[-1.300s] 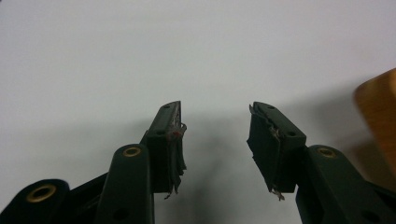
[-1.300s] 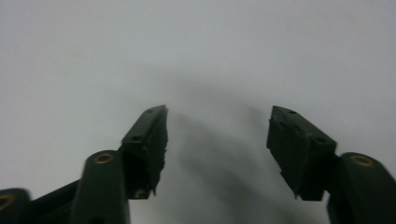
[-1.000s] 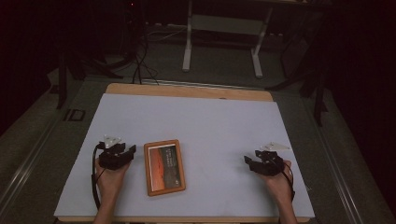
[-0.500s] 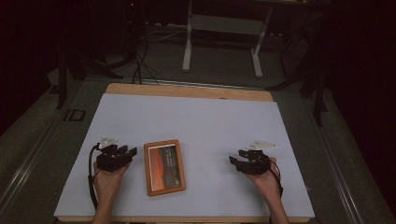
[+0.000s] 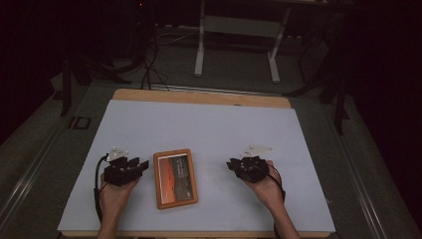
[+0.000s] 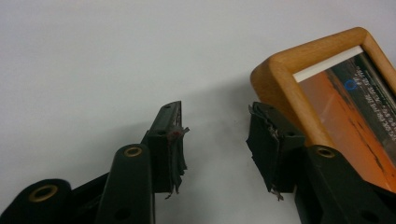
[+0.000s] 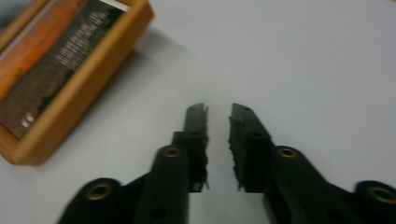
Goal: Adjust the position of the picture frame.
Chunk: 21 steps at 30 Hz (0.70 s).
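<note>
Wooden-framed rectangular picture (image 5: 174,178), its print orange and dark with white lettering too small to read, is lying flat on the white table cover (image 5: 209,129) between both hands. Left gripper (image 6: 217,140) is gaping wide, empty, one jaw just beside the frame's corner. Right gripper (image 7: 218,122) is sitting narrowly parted, gripping nothing.

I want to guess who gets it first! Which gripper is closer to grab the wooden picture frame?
Probably the left gripper. Its jaws are open right beside a corner of the wooden picture frame. The right gripper points at the frame too, but bare table lies between them.
</note>
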Tool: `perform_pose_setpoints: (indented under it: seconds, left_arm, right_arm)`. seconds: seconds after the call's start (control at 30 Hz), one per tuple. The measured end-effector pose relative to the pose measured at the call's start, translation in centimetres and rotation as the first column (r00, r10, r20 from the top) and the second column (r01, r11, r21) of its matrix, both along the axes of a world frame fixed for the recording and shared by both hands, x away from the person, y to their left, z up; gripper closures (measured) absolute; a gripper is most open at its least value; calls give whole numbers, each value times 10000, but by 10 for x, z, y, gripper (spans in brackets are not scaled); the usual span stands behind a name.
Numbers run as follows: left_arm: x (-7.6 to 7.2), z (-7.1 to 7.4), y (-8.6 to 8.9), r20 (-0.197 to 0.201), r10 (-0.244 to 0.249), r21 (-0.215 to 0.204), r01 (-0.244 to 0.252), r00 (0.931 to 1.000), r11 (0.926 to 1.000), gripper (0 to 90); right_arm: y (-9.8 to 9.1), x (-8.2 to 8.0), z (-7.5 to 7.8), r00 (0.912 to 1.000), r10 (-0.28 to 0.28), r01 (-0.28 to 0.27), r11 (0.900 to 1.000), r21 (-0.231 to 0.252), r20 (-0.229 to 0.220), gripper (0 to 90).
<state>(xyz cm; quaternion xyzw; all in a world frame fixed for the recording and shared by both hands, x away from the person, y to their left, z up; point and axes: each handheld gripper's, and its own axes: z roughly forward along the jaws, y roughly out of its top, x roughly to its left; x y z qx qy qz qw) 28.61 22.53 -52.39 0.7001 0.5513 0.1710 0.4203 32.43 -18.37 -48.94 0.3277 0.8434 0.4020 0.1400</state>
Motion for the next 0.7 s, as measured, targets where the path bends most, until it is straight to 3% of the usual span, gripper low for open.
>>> perform_pose_setpoints:
  seconds: [0.2,0.33,0.5,0.7]
  left_arm:
    - [-2,4,-1,166,-90,-213,93,9998,9997,535]
    - [-3,6,-3,320,-287,-371,299,9991,9989,518]
    - [-4,10,-6,566,-672,-367,694,9961,9969,506]
    - [-4,11,-8,575,-866,-421,891,9946,9951,491]
  right_arm:
    - [24,-1,3,9973,706,-702,9974,-186,188,887]
    - [38,-1,3,9937,1038,-1018,9937,-466,412,894]
    - [47,0,1,9927,1153,-1142,9929,-318,358,898]
    - [60,-2,-5,9894,1415,-1407,9897,-263,338,899]
